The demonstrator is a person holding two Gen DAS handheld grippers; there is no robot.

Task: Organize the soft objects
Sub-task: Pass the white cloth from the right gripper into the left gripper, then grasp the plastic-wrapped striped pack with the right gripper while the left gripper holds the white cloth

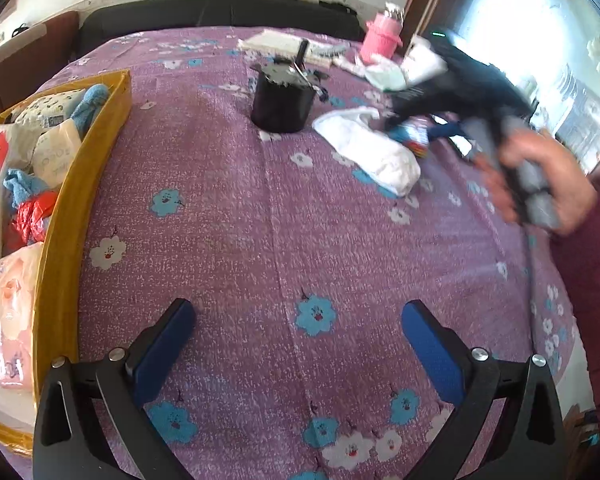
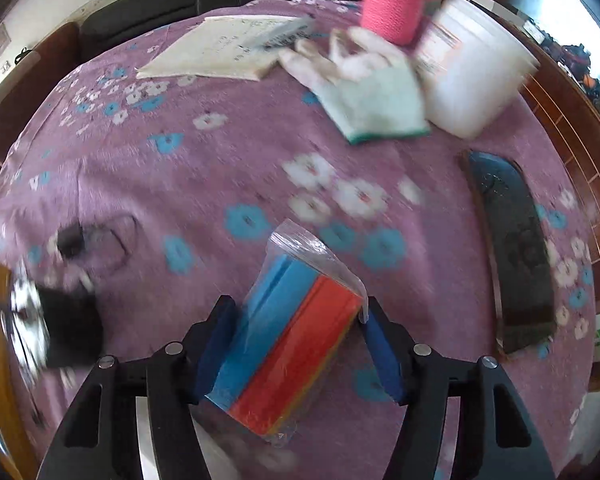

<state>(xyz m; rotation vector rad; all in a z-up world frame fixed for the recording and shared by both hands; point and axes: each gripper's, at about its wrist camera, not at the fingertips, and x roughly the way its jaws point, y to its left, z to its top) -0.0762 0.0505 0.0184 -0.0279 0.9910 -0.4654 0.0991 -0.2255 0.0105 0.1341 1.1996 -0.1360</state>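
Observation:
In the right wrist view, a clear plastic packet of blue, red and orange soft pads lies between the blue pads of my right gripper, which press on both of its sides just above the purple flowered tablecloth. The left wrist view shows that same gripper blurred, with a hand around its handle, next to a folded white cloth. My left gripper stands open over bare tablecloth with nothing between its fingers. A yellow cardboard box at the left holds several soft items.
A white-and-green glove, a white tub, a pink knitted container and a notebook lie at the far side. A black pot stands mid-table. A dark flat case lies at the right edge.

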